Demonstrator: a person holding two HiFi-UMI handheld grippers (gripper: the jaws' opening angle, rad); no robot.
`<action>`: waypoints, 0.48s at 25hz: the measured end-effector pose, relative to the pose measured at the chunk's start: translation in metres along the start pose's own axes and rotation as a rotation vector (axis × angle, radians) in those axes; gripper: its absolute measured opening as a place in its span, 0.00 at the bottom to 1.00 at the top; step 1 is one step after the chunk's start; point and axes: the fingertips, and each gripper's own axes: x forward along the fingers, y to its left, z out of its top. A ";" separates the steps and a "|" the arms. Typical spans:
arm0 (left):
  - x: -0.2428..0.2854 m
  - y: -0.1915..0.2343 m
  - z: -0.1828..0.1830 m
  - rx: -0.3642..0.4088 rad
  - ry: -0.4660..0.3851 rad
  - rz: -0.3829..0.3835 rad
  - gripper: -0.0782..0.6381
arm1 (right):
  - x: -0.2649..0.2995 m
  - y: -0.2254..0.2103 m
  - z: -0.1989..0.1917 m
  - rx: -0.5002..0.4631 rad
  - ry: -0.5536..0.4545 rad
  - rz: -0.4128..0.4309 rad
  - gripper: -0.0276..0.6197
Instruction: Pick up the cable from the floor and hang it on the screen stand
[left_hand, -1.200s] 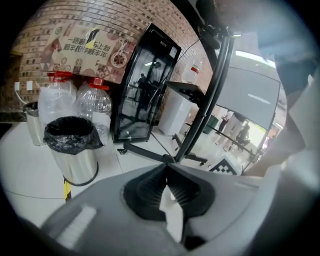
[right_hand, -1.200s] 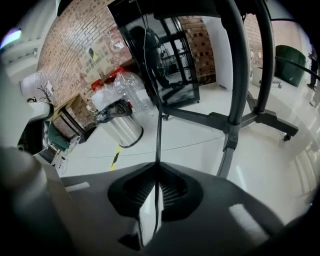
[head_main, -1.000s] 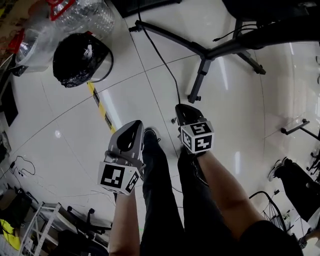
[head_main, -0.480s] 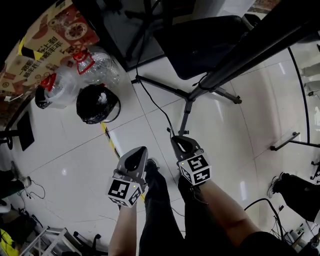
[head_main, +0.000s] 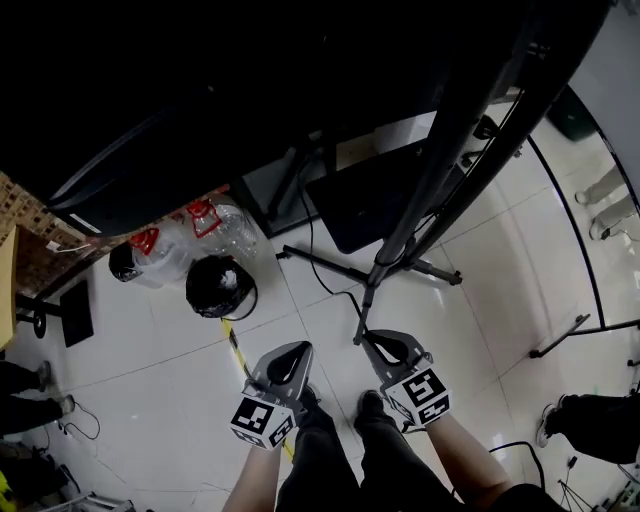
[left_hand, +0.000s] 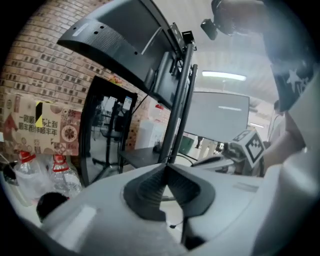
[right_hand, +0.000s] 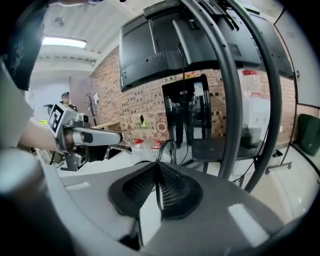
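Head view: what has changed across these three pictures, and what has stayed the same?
The view swung upward: the screen and the screen stand now fill the top, and both grippers sit lower in frame. The right gripper stays shut on the cable; the left gripper stays shut and empty.

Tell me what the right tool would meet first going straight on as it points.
Most likely the screen stand: its black tubes rise just ahead, slightly right of the right tool, shut on the cable. Depth is unclear; it might slip past them.
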 end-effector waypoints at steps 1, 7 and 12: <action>0.001 -0.008 0.010 0.004 -0.008 -0.009 0.11 | -0.012 -0.001 0.011 -0.025 -0.009 -0.003 0.07; 0.000 -0.054 0.064 0.028 -0.059 -0.050 0.11 | -0.079 -0.004 0.082 -0.152 -0.092 -0.014 0.07; -0.001 -0.092 0.085 0.136 -0.044 -0.072 0.11 | -0.115 -0.013 0.143 -0.242 -0.187 -0.032 0.07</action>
